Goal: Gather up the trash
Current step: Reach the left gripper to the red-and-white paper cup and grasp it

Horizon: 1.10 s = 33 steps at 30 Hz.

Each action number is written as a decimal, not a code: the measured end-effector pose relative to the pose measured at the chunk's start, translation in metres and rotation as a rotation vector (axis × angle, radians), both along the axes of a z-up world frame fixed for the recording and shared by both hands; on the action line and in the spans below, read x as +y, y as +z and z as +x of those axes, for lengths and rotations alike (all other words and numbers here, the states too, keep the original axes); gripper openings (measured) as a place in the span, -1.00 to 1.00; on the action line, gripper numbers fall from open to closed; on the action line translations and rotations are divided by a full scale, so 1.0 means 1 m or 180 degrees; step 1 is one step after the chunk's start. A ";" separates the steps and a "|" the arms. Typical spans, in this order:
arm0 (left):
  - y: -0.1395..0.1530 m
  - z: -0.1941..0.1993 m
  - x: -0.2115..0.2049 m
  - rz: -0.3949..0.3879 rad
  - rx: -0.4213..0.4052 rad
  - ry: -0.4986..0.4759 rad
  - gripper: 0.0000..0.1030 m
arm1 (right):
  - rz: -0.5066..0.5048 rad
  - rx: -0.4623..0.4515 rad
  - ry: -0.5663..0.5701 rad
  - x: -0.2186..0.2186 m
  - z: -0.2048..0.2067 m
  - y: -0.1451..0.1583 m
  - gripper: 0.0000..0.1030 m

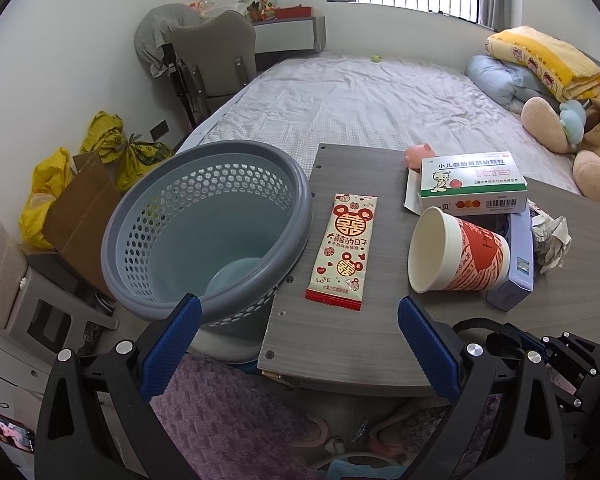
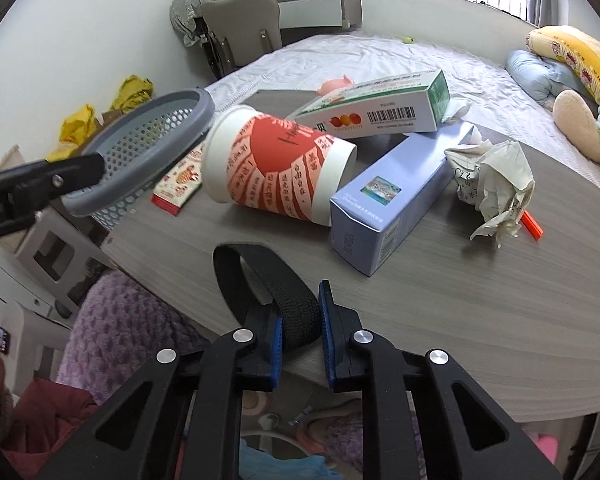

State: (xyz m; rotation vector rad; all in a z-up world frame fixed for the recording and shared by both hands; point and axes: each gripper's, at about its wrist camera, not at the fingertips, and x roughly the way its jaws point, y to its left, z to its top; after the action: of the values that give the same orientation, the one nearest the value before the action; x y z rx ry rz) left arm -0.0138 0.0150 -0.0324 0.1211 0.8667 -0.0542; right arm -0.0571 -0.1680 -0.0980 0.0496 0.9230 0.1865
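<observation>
A grey perforated waste basket [image 1: 204, 232] stands at the left edge of the wood-grain table [image 1: 340, 340]; it also shows in the right wrist view [image 2: 148, 148]. On the table lie a red and cream snack wrapper [image 1: 342, 252], a tipped red and white paper cup [image 1: 456, 256], a green and white medicine box [image 1: 474, 184], a blue box [image 2: 396, 200] and crumpled paper [image 2: 496, 184]. My left gripper [image 1: 300, 336] is open and empty, its left finger at the basket's rim. My right gripper [image 2: 300, 320] is shut on a black strap loop [image 2: 268, 280] over the table's near edge.
A bed [image 1: 360, 100] with pillows and plush toys lies behind the table. A grey chair [image 1: 216, 60], yellow bags [image 1: 104, 140] and a cardboard box [image 1: 80, 208] stand at the left wall. A small orange piece [image 2: 532, 224] lies by the crumpled paper. A purple rug [image 1: 228, 420] lies below.
</observation>
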 end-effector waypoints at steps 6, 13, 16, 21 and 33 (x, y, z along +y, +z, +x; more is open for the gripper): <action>0.001 0.001 -0.010 -0.0042 0.0016 -0.0086 0.88 | 0.0161 -0.0028 -0.0139 -0.019 -0.013 0.010 -0.70; 0.007 0.009 -0.044 -0.0119 -0.0032 -0.0328 0.88 | 0.0223 -0.0089 -0.0476 -0.058 -0.031 0.019 -0.70; 0.007 0.014 -0.062 -0.0187 -0.0020 -0.0469 0.88 | 0.0239 -0.0105 -0.0601 -0.074 -0.034 0.021 -0.70; -0.004 0.023 -0.090 -0.0170 0.0065 -0.0603 0.88 | 0.0319 -0.0108 -0.0728 -0.096 -0.038 0.019 -0.70; -0.024 0.038 -0.124 -0.0109 0.0193 -0.0665 0.88 | 0.0488 -0.0064 -0.0819 -0.123 -0.038 0.011 -0.70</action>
State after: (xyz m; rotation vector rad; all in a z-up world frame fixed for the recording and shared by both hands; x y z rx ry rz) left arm 0.0239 -0.1089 -0.0566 0.1782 0.9109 -0.2691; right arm -0.0947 -0.2909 -0.0874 0.3064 0.8723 0.0182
